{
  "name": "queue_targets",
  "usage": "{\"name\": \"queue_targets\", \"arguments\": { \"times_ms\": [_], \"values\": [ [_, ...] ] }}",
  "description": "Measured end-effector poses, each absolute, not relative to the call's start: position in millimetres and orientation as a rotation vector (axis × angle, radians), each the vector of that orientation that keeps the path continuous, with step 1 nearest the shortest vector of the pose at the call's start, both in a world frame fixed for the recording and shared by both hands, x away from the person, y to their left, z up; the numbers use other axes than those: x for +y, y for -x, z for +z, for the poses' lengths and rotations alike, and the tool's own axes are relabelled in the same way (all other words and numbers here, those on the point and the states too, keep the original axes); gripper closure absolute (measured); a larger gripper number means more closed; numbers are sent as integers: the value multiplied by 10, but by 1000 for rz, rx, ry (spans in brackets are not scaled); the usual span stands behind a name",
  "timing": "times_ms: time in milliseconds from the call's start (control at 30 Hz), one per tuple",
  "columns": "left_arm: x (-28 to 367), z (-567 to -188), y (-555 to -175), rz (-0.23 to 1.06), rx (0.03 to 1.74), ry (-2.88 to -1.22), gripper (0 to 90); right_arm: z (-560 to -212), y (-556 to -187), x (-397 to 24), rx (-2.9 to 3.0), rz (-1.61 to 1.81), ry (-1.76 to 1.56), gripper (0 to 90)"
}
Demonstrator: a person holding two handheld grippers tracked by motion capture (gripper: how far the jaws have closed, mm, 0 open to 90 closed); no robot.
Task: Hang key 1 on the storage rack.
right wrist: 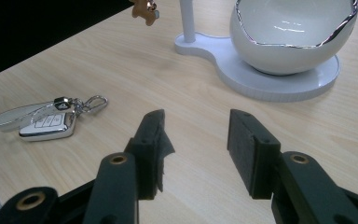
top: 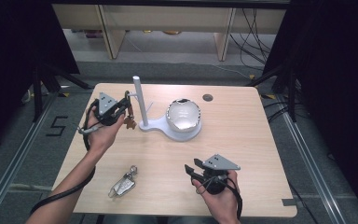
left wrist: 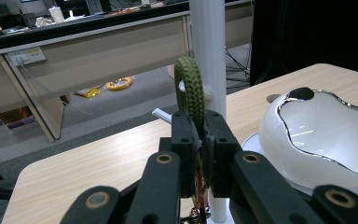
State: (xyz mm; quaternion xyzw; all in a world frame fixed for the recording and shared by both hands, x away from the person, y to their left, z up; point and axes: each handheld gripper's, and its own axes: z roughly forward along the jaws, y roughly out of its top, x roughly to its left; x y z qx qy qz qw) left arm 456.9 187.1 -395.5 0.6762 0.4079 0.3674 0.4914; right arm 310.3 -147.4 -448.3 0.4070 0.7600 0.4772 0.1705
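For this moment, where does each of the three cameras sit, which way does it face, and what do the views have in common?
High view: above the person's side, looking forward and down on the table; both forearms, left tongs and right tongs show.
Left gripper view: on the left tongs, facing the white post; jaws shut on a green braided cord.
Right gripper view: on the right tongs, low, facing across the table; jaws open, nothing between.
Shared: the white bowl on its stand; high and right gripper views share the car key.
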Motion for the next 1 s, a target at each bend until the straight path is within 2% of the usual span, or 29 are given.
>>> {"name": "queue_targets", "arguments": {
  "times_ms": [333, 600, 700, 833, 1000],
  "values": [
    [1813, -3977, -4562, 958, 953, -1680, 837, -4481, -3083, -1467, 2159, 1351, -1205, 570],
    [1785, -4012, -4589, 945, 937, -1698, 823, -4479, -3083, -1472, 2161, 1347, -1204, 570],
    [1778, -4046, -4609, 903, 897, -1711, 759, -4474, -3081, -1482, 2149, 1338, -1199, 569],
    [1805, -4107, -4538, 818, 935, -1710, 613, -4484, -3099, -1498, 2157, 1364, -1178, 567],
    [1943, -4183, -4372, 703, 982, -1737, 487, -4471, -3101, -1528, 2144, 1341, -1176, 566]
  ]
}}
